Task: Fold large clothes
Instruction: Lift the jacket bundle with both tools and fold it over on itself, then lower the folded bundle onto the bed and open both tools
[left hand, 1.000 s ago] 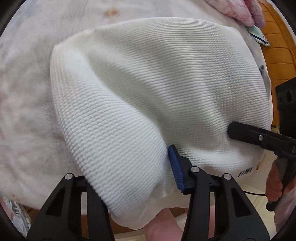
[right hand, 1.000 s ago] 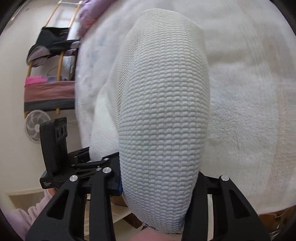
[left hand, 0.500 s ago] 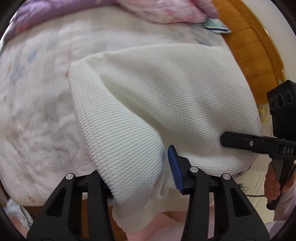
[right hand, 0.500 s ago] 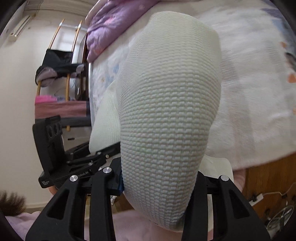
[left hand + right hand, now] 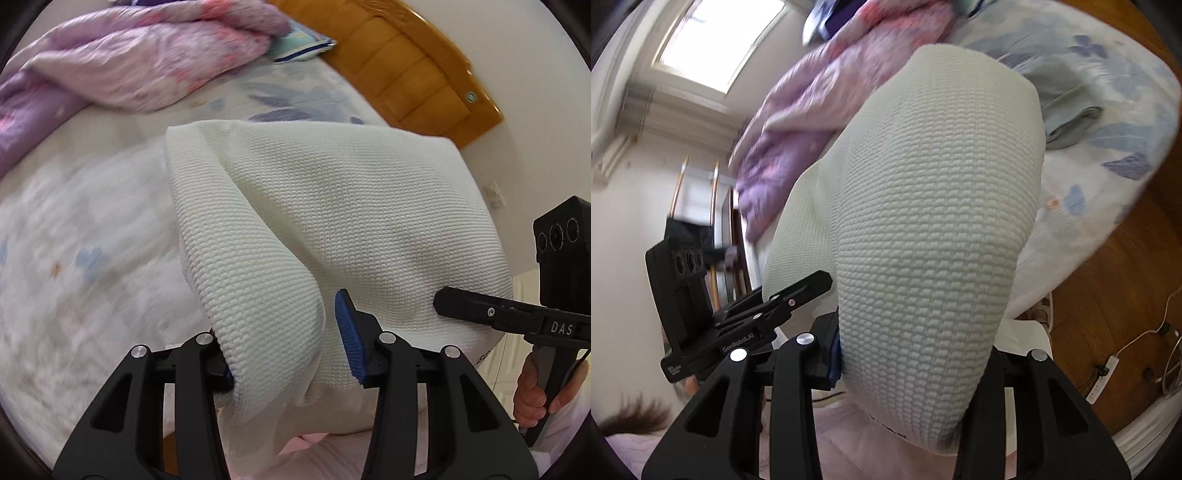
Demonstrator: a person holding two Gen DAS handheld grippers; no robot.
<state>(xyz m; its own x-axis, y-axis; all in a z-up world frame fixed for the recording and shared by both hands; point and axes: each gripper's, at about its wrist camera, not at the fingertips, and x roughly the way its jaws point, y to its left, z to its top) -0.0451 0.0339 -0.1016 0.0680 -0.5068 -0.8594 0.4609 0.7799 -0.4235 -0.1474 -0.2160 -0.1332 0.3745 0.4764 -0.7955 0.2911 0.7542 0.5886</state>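
A white waffle-knit garment (image 5: 332, 206) hangs folded above the bed, held up at its near edge by both grippers. In the left wrist view my left gripper (image 5: 284, 343) is shut on a thick bunch of its left corner; the blue right pad (image 5: 347, 339) shows, the left pad is hidden by cloth. My right gripper (image 5: 443, 301) grips the same edge further right, a hand on its handle. In the right wrist view the garment (image 5: 934, 229) bulges between the fingers of my right gripper (image 5: 916, 350), which is shut on it. My left gripper (image 5: 812, 284) holds the cloth at the left.
The bed sheet (image 5: 81, 258) with a pale flower print lies below. A purple-pink quilt (image 5: 140, 70) is heaped at the far side by the wooden headboard (image 5: 413, 70). Wooden floor with a power strip (image 5: 1104, 373) lies right of the bed. A clothes rack (image 5: 698, 221) stands at the left.
Both grippers have risen and rolled with the garment still in them. It now hangs higher above the sheet, and the quilt, headboard and floor have come into view.
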